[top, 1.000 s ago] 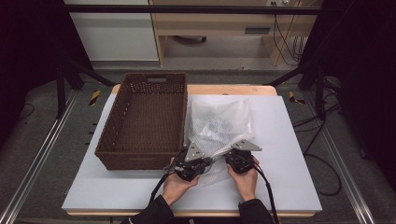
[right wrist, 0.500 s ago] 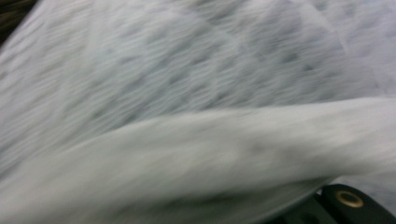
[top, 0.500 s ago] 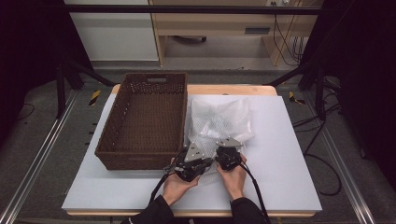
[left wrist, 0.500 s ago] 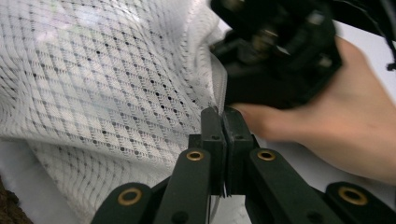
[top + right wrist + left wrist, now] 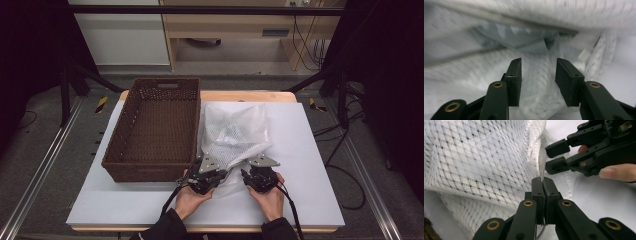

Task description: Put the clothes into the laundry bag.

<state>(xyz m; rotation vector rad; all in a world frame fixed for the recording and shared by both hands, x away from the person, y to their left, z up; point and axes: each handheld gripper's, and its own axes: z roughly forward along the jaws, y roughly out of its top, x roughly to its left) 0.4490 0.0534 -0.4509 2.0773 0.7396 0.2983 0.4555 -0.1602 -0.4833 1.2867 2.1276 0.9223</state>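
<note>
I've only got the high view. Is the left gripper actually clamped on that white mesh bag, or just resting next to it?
Observer: Clamped. In the left gripper view, the left gripper has its jaws shut on a thin edge of the white mesh bag.
Operator: And the right one?
Observer: The right gripper has just been opening; its pads stand apart and press on nothing, with mesh behind the gap.
Operator: Are they close together?
Observer: Yes. The left gripper view shows the right gripper's fingertips just past that pinched edge.

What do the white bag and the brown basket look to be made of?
The white bag looks like soft mesh fabric, matte and partly see-through: a woven diamond pattern with small holes shows in the left gripper view. The brown basket looks like woven wicker or rattan, possibly synthetic, with dark matte plaited strands.
</note>
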